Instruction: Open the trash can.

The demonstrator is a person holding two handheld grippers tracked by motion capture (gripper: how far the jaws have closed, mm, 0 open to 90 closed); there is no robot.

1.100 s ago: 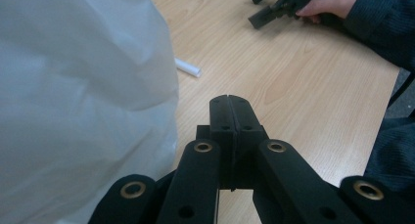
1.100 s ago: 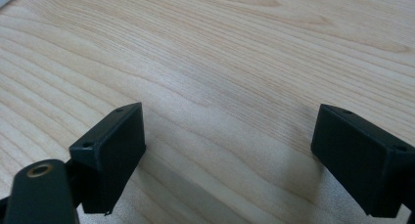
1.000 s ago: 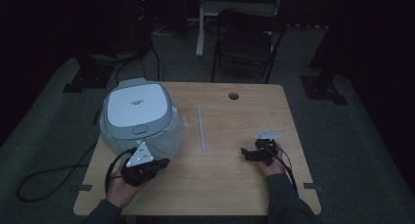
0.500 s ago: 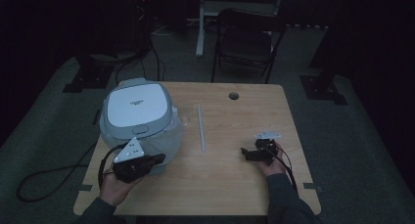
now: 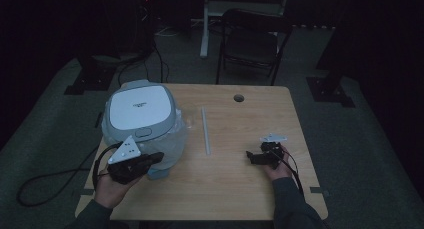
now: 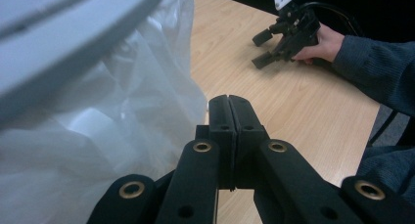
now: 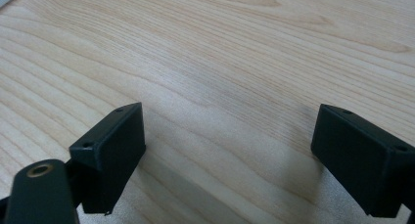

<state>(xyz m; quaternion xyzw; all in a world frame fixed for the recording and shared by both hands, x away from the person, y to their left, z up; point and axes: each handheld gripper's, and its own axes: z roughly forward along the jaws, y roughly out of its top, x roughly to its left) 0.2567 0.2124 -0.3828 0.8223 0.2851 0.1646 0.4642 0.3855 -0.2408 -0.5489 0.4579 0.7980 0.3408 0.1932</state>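
A white and grey lidded appliance point(image 5: 141, 113) stands at the table's left, wrapped in a clear plastic bag point(image 5: 172, 144). My left gripper point(image 5: 158, 157) hovers against the bag's front side, jaws pressed together with nothing between them. In the left gripper view the shut left gripper point(image 6: 229, 104) sits beside the crinkled bag point(image 6: 127, 121), under the appliance's lid point(image 6: 58, 28). My right gripper point(image 5: 251, 158) rests low over the table at the right, jaws wide apart and empty. The right gripper view shows the right gripper point(image 7: 230, 141) over bare wood point(image 7: 220, 53).
A thin pale strip point(image 5: 205, 130) lies along the middle of the wooden table point(image 5: 235, 189). A round hole point(image 5: 238, 97) sits near the far edge. A chair point(image 5: 252, 39) stands behind the table, and a cable point(image 5: 45, 186) loops on the floor at left.
My left gripper has lifted and drifted a little left along the bagged appliance, still shut. The right gripper and hand have stayed put.
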